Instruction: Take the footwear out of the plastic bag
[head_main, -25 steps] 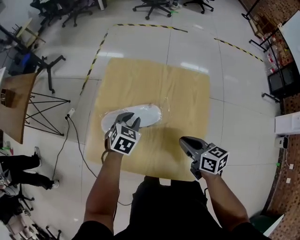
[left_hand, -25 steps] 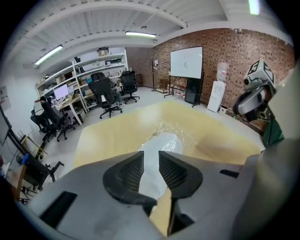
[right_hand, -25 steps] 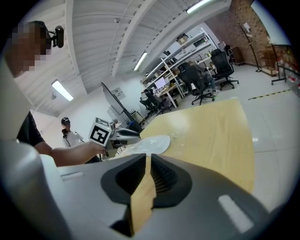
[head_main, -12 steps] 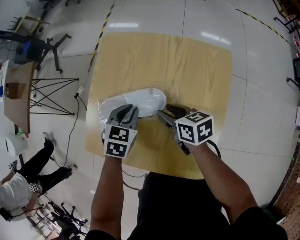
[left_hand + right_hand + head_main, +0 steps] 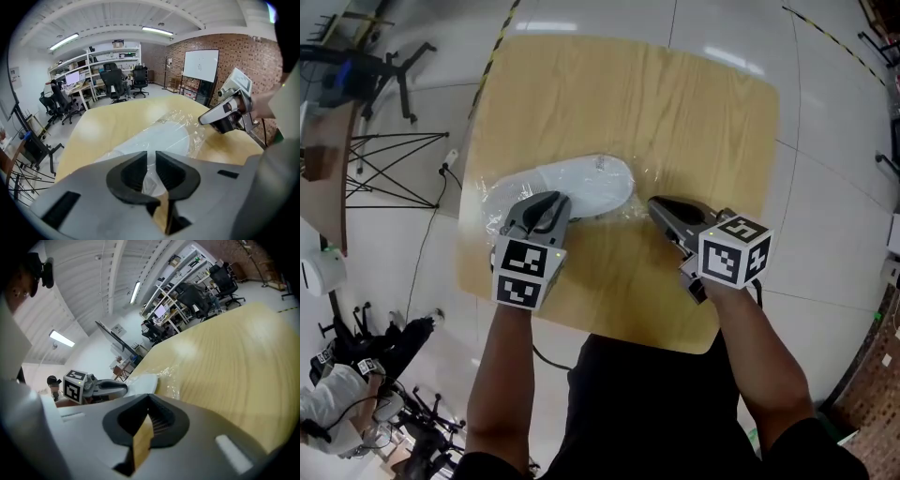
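A white shoe (image 5: 586,180) lies on its side inside a clear plastic bag (image 5: 499,201) on the wooden table (image 5: 675,103). My left gripper (image 5: 546,206) hangs over the bag's near edge, its jaws a narrow slit apart. They have just been closing, and crinkled film with the shoe (image 5: 161,138) shows through the gap of the left gripper (image 5: 151,157). My right gripper (image 5: 657,205) is shut at the bag's right end. In the right gripper view its jaws (image 5: 149,397) meet just short of the film (image 5: 169,378); whether film is nipped is hidden.
The table's near edge (image 5: 609,330) runs just before the person's body. On the floor at the left are a metal stand (image 5: 389,178) and a cable (image 5: 448,161). Office chairs (image 5: 115,82), shelves and a whiteboard (image 5: 200,65) stand beyond the table.
The right gripper came in from the table's near right to the bag's right end, opened beside the shoe, then shut. The left gripper sank a little at the bag and narrowed its jaws.
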Available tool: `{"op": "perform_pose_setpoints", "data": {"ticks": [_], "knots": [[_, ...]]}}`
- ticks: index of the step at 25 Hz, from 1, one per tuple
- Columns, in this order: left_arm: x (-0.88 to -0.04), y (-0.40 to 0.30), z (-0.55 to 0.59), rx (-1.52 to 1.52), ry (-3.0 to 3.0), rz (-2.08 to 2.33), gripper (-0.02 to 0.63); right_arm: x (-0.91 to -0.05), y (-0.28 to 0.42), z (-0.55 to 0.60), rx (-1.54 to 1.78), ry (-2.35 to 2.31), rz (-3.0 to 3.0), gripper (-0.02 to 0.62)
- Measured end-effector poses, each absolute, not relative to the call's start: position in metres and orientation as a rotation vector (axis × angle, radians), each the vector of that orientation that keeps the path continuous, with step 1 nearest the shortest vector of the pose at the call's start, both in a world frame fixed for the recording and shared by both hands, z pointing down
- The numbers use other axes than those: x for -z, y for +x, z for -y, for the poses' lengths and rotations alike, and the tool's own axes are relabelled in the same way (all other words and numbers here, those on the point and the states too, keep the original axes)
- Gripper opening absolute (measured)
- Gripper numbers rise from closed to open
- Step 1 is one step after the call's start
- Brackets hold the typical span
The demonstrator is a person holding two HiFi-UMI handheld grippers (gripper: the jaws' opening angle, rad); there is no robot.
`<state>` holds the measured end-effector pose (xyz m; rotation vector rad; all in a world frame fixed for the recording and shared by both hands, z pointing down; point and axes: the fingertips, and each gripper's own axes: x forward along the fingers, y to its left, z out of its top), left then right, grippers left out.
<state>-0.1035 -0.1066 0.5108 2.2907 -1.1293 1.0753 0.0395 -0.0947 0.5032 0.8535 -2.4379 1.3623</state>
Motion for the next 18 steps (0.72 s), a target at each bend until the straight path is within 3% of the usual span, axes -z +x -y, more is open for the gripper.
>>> {"op": "perform_pose_setpoints", "data": {"ticks": [3, 7, 10, 13, 16, 17, 18], "knots": [[-0.510, -0.105, 0.108, -1.065, 2.297, 1.111, 0.064, -0.495, 0.054, 0.095, -1.205, 0.821, 2.451, 0.002], [-0.506, -0.106, 0.110, -1.073, 2.322, 1.095, 0.049, -0.493, 0.069, 0.092, -0.556, 0.710, 2.310, 0.012], [-0.503, -0.109, 0.110, -1.051, 2.325, 1.112, 0.009, -0.514, 0.050, 0.077, -0.214, 0.489, 2.164, 0.144], [-0.507, -0.112, 0.107, -1.047, 2.307, 1.106, 0.008, -0.528, 0.028, 0.067, -0.115, 0.367, 2.126, 0.161], [-0.515, -0.114, 0.106, -1.068, 2.292, 1.092, 0.009, -0.535, 0.026, 0.062, -0.140, 0.338, 2.115, 0.137], [-0.516, -0.115, 0.108, -1.067, 2.294, 1.092, 0.009, -0.535, 0.028, 0.060, -0.147, 0.336, 2.115, 0.107], [-0.516, -0.116, 0.109, -1.067, 2.295, 1.092, 0.009, -0.534, 0.031, 0.057, -0.139, 0.333, 2.114, 0.038]]}}
